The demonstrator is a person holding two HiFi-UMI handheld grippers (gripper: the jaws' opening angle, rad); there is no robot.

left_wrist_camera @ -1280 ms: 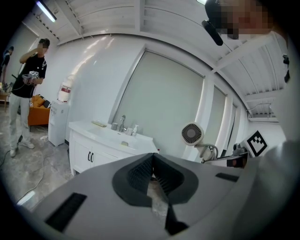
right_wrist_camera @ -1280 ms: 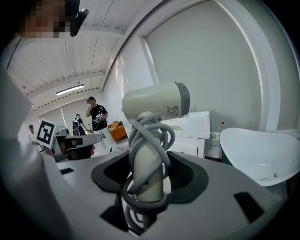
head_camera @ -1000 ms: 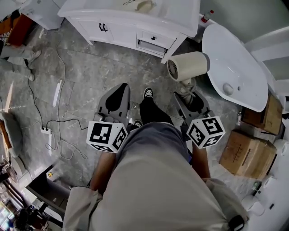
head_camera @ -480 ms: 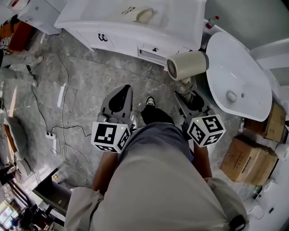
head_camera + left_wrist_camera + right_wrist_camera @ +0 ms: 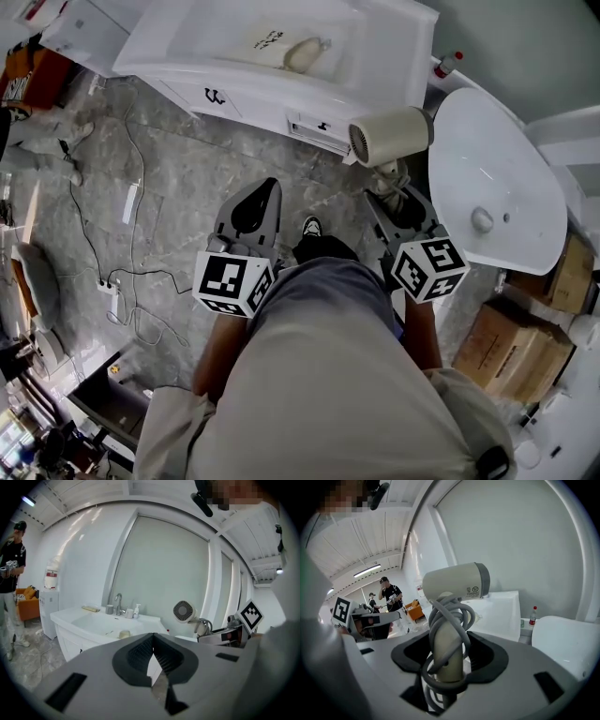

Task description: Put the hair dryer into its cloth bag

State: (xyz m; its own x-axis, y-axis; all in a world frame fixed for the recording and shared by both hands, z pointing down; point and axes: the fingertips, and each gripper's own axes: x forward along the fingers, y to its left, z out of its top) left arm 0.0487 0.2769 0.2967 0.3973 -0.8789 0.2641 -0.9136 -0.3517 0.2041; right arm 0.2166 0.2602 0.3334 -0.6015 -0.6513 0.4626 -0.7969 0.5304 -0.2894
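Step in hand: transport, in my judgement. The hair dryer (image 5: 394, 136) is held clear of the floor and no bag has been reached.
Right gripper (image 5: 397, 199): clamped on the dryer's handle, with the grey cord coiled round it. The barrel sits above the jaws, at 1 o'clock from the person's trunk.
Left gripper (image 5: 255, 199): jaws together with nothing between them, at 11 o'clock.
Cloth bag: not identifiable in any view. A beige item (image 5: 305, 53) lies on the vanity (image 5: 216, 37) at 12 o'clock, nature uncertain.
Next move: find the bag, part the left jaws to take its mouth, then feed the dryer in.

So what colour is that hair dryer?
The hair dryer is cream with a grey band; clearest in the right gripper view.
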